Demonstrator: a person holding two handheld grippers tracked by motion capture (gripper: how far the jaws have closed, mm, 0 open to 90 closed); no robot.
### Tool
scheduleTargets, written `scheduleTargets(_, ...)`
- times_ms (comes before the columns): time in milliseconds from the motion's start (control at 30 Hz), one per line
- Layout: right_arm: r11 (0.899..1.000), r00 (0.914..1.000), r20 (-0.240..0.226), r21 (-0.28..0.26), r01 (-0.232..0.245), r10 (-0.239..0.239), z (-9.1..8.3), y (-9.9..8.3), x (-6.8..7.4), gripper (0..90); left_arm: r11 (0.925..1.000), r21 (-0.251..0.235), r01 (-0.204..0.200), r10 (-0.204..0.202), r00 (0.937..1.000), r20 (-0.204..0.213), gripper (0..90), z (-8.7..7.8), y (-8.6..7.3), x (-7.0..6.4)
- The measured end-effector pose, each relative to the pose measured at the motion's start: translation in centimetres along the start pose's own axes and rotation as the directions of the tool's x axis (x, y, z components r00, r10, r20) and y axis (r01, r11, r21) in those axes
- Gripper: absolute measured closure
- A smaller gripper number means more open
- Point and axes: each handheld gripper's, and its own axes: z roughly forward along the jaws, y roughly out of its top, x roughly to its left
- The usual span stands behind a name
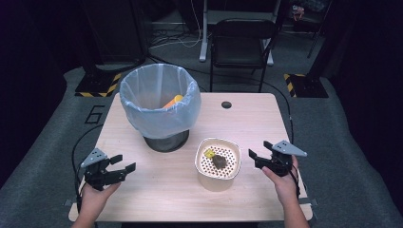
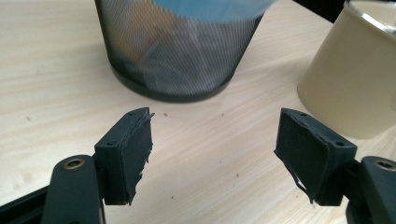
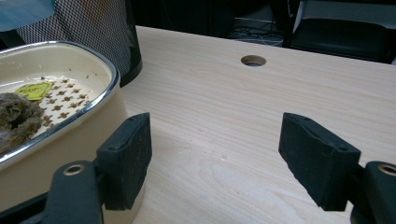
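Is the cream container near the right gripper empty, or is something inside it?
Not empty. The cream container holds a dark brown lump and a small yellow piece on its perforated insert.

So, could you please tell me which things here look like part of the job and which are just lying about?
Likely in the job:
- bin
- strainer
- scraps in it
- left tool, open
- right tool, open

Just about:
- chair
- table hole
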Motion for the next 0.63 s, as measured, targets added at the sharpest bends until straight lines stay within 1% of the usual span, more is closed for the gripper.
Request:
scheduleTargets(133,1.0,1.0,0.005,0.005,0.0,0.0,0.1,-0.2,-0.1,25.2,0.9999,0.013,-0.004,0.004,1.0,-0.005,26.9,0.6,-1.1,0.5)
scheduleTargets(200,1.0,1.0,0.007,0.012,-0.002,0.002,0.2,-0.4,-0.2,25.3,1.0,0.004,0.003,-0.003,0.9998,-0.018,26.9,0.8,-1.6,0.8)
scheduleTargets(233,1.0,0.9999,0.012,0.017,-0.005,0.005,0.3,-0.5,-0.2,25.2,0.9999,0.01,-0.004,0.004,0.9999,-0.016,26.9,0.8,-1.7,1.0)
scheduleTargets(267,1.0,0.9999,0.011,0.019,-0.001,0.001,0.4,-0.6,-0.3,25.2,0.9999,0.005,-0.01,0.01,0.9997,-0.022,26.9,0.8,-2.1,1.3)
scheduleTargets(333,1.0,0.9999,0.017,0.028,-0.003,0.003,0.5,-0.8,-0.4,25.2,0.9999,-0.007,-0.008,0.008,0.9994,-0.035,26.6,1.0,-2.6,1.7)
scheduleTargets(400,0.999,0.9997,0.021,0.039,0.007,-0.008,0.6,-0.9,-0.6,25.3,1.0,0.005,0.001,-0.001,0.9991,-0.043,24.7,1.1,-3.1,2.1)
scheduleTargets(433,0.999,0.9997,0.024,0.043,0.008,-0.009,0.7,-1.1,-0.6,25.2,1.0,-0.002,-0.001,0.0,0.9986,-0.052,23.2,1.3,-3.4,2.3)
scheduleTargets(467,0.999,0.9996,0.026,0.046,0.005,-0.007,0.8,-1.1,-0.6,25.2,0.9999,0.016,-0.005,0.006,0.9988,-0.048,21.8,1.3,-3.5,2.4)
scheduleTargets(500,0.999,0.9997,0.023,0.051,0.011,-0.012,0.8,-1.2,-0.7,25.2,0.9999,0.013,-0.011,0.012,0.9985,-0.054,20.3,1.4,-3.7,2.6)
scheduleTargets(533,0.999,0.9995,0.029,0.054,0.009,-0.011,0.8,-1.3,-0.7,25.3,0.9999,0.013,-0.004,0.005,0.9985,-0.055,18.5,1.7,-4.0,2.8)
scheduleTargets(567,0.998,0.9995,0.029,0.063,0.009,-0.011,0.9,-1.4,-0.8,25.2,0.9997,0.022,-0.008,0.009,0.9987,-0.05,15.1,1.8,-4.2,3.0)
scheduleTargets(600,0.998,0.9993,0.034,0.068,0.008,-0.011,1.0,-1.5,-0.9,25.2,0.9998,0.012,-0.016,0.017,0.9984,-0.054,14.7,1.9,-4.4,3.1)
scheduleTargets(633,0.997,0.9993,0.036,0.073,0.011,-0.014,1.1,-1.6,-1.0,25.2,0.9993,0.029,-0.024,0.026,0.9982,-0.054,14.7,1.9,-4.5,3.3)
